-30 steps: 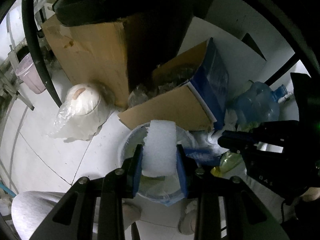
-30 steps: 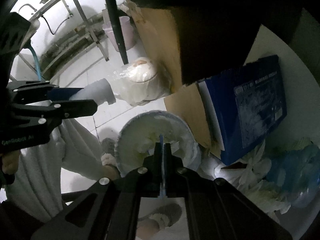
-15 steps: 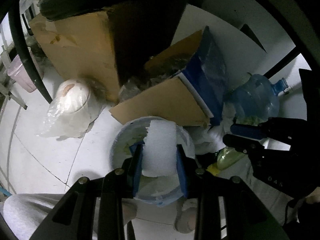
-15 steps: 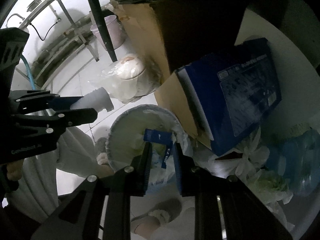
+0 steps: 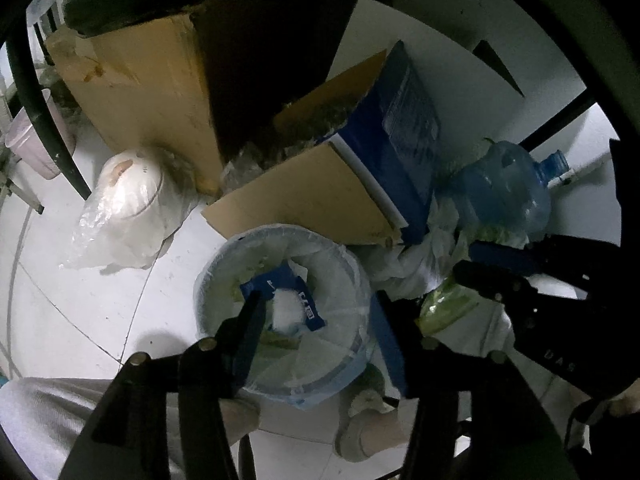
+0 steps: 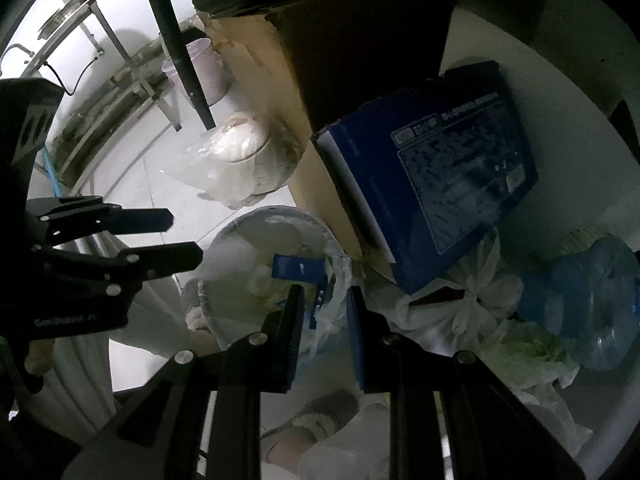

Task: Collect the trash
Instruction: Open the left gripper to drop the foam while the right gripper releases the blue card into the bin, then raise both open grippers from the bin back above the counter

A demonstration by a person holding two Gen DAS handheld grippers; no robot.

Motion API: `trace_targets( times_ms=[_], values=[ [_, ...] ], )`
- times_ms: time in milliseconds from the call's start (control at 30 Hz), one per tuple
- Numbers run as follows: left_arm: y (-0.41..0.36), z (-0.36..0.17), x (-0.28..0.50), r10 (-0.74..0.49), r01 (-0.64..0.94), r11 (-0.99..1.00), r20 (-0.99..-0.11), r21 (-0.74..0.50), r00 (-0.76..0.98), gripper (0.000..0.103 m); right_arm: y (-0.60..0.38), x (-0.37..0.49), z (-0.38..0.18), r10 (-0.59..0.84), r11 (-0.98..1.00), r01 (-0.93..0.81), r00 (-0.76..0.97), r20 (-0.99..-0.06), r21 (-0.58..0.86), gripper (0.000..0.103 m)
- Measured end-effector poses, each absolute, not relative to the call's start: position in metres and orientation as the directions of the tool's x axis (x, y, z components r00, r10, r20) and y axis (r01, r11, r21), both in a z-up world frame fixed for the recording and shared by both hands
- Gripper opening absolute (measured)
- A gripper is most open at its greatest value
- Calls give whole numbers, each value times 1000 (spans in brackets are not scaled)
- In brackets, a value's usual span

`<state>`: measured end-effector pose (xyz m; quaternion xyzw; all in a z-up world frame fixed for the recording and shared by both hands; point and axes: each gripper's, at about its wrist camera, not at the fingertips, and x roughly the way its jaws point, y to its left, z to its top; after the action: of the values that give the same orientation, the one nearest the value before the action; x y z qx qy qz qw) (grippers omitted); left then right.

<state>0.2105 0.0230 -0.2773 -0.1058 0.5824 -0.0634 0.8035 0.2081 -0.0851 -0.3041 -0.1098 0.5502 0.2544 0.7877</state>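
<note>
From the left wrist camera I look down on a lined bin (image 5: 224, 276) standing on a pale tiled floor (image 5: 100, 300). My left gripper (image 5: 316, 336) hangs over it with its tongs wide apart and nothing between them. Inside the bin lie a blue wrapper (image 5: 280, 282) and a white lump (image 5: 287, 310) — foam, I think, though the light is poor. Behind the bin leans brown cardboard (image 5: 312, 200), with a blue box (image 5: 400, 132) against it and a water jug (image 5: 500, 196) to the right. A bagged white bowl (image 5: 128, 192) sits on the floor to the left.

From the right wrist camera my right gripper (image 6: 322, 320) is poised above the bin's (image 6: 240, 232) near rim, its tongs apart and empty — the blue wrapper (image 6: 298, 268) rests in the liner just beyond them. The left gripper (image 6: 176, 240) shows at the left, also spread. The blue box (image 6: 440, 184) and the water jug (image 6: 592, 304) lie to the right.
</note>
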Motion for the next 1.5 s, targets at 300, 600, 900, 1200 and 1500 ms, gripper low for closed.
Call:
trace_targets(
  times_ms=[300,600,900,1200,1500],
  values=[
    [30,-255,202,-201,-30,973,-909,-228,365,55,-83,199,-290,287,842,-531,289,-913,97,20],
    [33,-232,186,-181,-31,977,-893,-213,412,55,-81,186,-270,309,835,-541,315,-897,97,20],
    [35,-210,169,-165,-30,979,-875,-200,455,55,-79,168,-250,320,828,-554,343,-883,85,20],
    [34,-187,151,-156,-29,980,-850,-197,502,55,-78,151,-232,329,819,-571,373,-868,65,20],
    [31,-167,133,-148,-25,981,-830,-191,538,55,-83,134,-214,338,819,-571,403,-850,55,20]
  ],
)
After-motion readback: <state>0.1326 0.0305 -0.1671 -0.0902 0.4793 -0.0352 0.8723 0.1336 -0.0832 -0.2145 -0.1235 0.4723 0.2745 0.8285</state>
